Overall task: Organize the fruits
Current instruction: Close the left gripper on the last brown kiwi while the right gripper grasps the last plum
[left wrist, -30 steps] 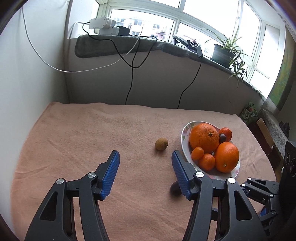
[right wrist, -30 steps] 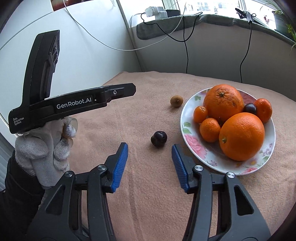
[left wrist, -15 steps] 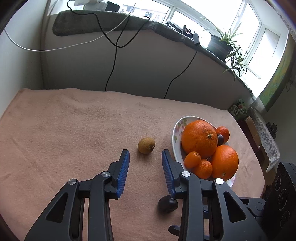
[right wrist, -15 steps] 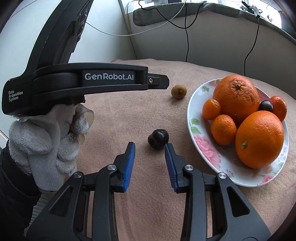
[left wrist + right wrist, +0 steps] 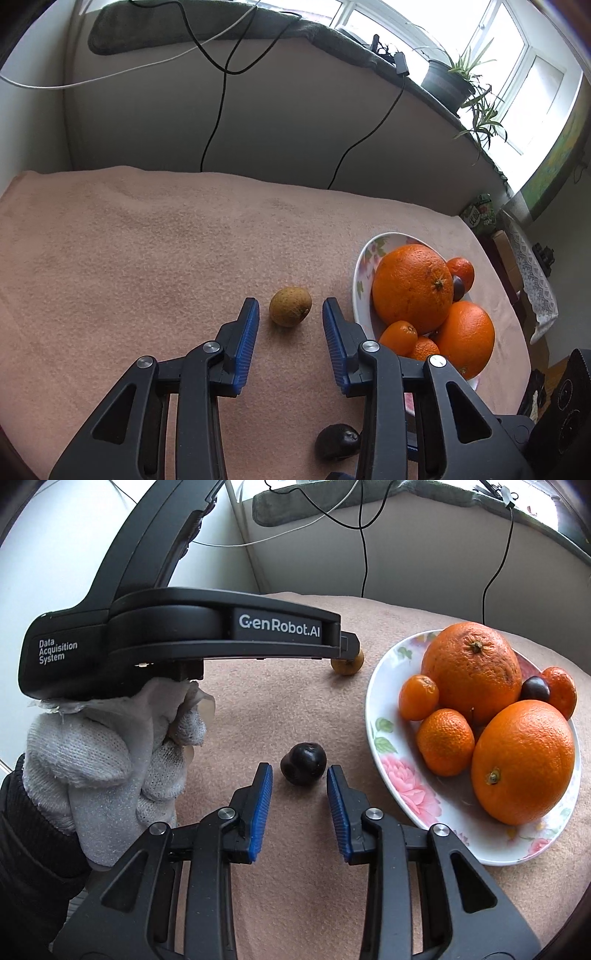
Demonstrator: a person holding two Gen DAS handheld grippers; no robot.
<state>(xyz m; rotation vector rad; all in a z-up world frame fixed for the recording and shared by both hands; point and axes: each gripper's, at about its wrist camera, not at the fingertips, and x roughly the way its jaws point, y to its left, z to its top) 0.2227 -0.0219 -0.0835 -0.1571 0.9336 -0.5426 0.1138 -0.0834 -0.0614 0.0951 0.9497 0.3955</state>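
Mostly done — oranges, tangerines and one plum already heaped on the plate [image 5: 384, 716]. Left beside the plate: brown fruit [image 5: 290, 306] framed by the left gripper [image 5: 290, 314], dark plum [image 5: 303, 763] by the right gripper [image 5: 299, 779] — both parted, gripping nothing.

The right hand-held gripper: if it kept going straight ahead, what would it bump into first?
Probably the dark plum, lying on the cloth just beyond the open right hand-held gripper, centred between its fingertips.

- Left of the kiwi [image 5: 290, 306] lies bare pink cloth [image 5: 147, 258] — wide passage.
- To its right the plate [image 5: 360, 273] rim stands near, piled with oranges [image 5: 413, 288].
- The left gripper [image 5: 343, 642] body overhangs the cloth left of the dark plum [image 5: 303, 763] — the plate crowds its right.
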